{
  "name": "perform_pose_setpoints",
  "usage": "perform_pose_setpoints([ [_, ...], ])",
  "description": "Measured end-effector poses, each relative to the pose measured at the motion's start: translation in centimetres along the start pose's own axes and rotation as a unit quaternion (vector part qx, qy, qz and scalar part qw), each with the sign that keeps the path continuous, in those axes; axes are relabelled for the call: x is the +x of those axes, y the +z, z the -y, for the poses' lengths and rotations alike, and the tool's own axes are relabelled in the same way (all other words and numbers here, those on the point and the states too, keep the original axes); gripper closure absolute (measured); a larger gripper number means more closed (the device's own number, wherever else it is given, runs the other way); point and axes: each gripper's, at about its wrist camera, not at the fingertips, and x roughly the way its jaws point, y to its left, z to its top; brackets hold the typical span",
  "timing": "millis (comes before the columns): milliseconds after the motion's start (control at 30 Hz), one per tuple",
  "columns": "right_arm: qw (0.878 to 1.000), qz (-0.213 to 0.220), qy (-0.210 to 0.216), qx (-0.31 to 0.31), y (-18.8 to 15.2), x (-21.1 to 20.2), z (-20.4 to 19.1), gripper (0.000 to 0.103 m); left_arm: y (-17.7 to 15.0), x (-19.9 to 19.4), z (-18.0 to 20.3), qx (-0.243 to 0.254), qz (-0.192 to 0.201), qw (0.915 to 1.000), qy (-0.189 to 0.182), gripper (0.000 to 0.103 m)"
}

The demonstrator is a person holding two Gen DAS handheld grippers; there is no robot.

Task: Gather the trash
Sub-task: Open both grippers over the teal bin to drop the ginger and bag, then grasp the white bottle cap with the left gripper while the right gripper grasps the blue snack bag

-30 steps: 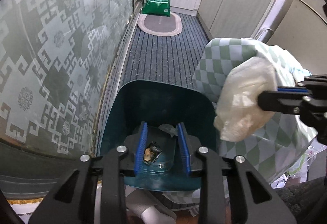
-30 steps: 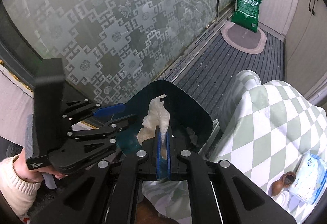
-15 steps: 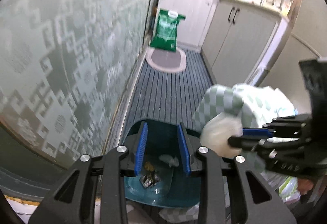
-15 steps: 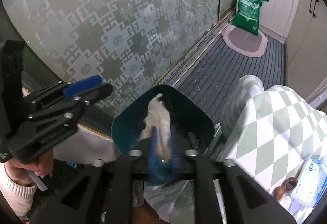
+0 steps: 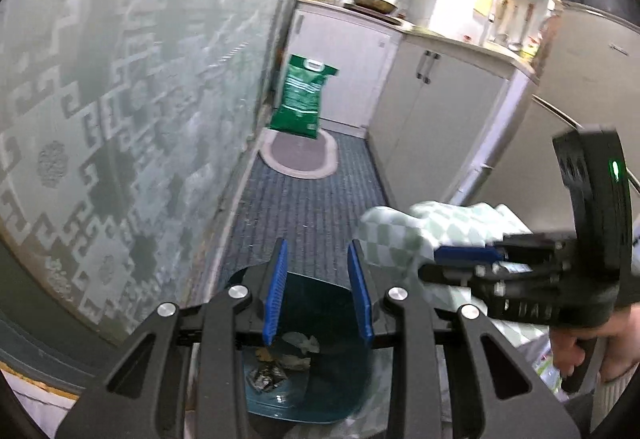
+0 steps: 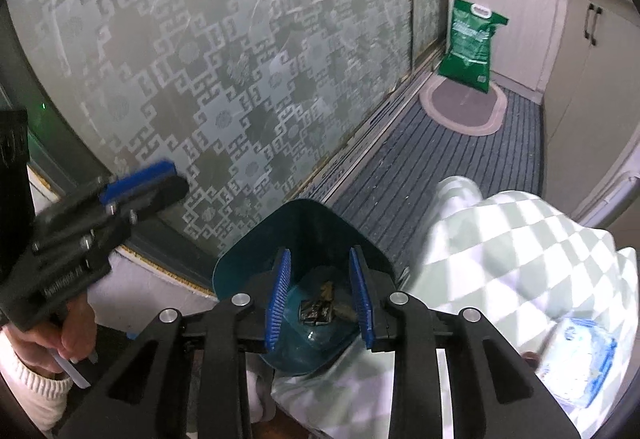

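A checked cloth (image 6: 520,239) crowds the lower right beside the bin (image 6: 308,235) holding what looks like wrappers (image 6: 316,311), while the right gripper (image 6: 320,299), jaws just opened and empty, and the left gripper (image 5: 318,295), open, tilt down above it.

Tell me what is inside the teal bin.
The teal bin holds a dark crumpled wrapper, a brownish scrap and pale crumpled tissue. Whatever lies under them, and the near side of the bottom, is hidden.
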Motion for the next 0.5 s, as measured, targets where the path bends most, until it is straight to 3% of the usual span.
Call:
perform_pose_setpoints([
  [233,0.998,0.033,-0.029,0.036,-0.7,-3.8,4.3,0.073,-0.9,0.9,6.0,0.061,-0.024,0.9931,-0.096,0.071],
  [500,0.995,0.051,-0.055,0.069,-3.1,-7.3,8.6,0.072,-2.4,2.3,11.1,0.098,-0.043,0.984,-0.143,0.064],
])
